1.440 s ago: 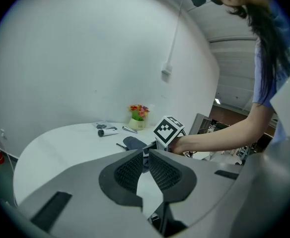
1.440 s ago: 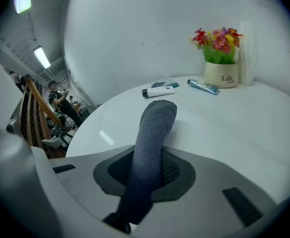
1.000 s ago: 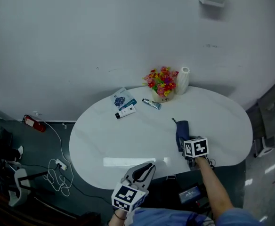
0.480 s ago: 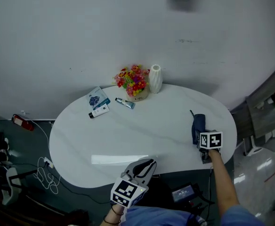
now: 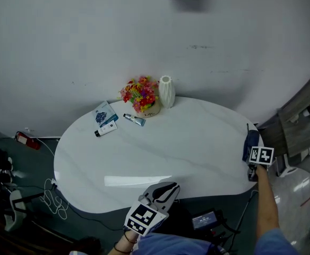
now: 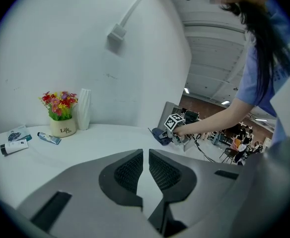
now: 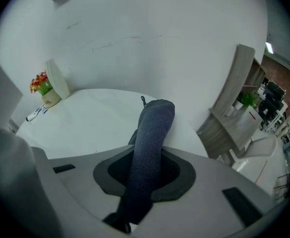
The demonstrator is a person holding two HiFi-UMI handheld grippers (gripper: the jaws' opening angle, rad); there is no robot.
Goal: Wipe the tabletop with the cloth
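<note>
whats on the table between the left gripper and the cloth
Nothing. In the head view only bare white tabletop runs from the left gripper to the dark cloth at the table's right edge.

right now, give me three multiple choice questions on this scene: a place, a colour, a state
1. Where is the cloth? A beside the flowers; B at the table's right edge; C on the floor.
2. The cloth's colour? A dark blue; B red; C white.
3. The right claw is? A open and empty; B shut on the cloth; C shut on the vase.
Answers: 1 B, the head view shows it at the right rim; 2 A, every view shows dark blue; 3 B, the cloth runs between its jaws.
</note>
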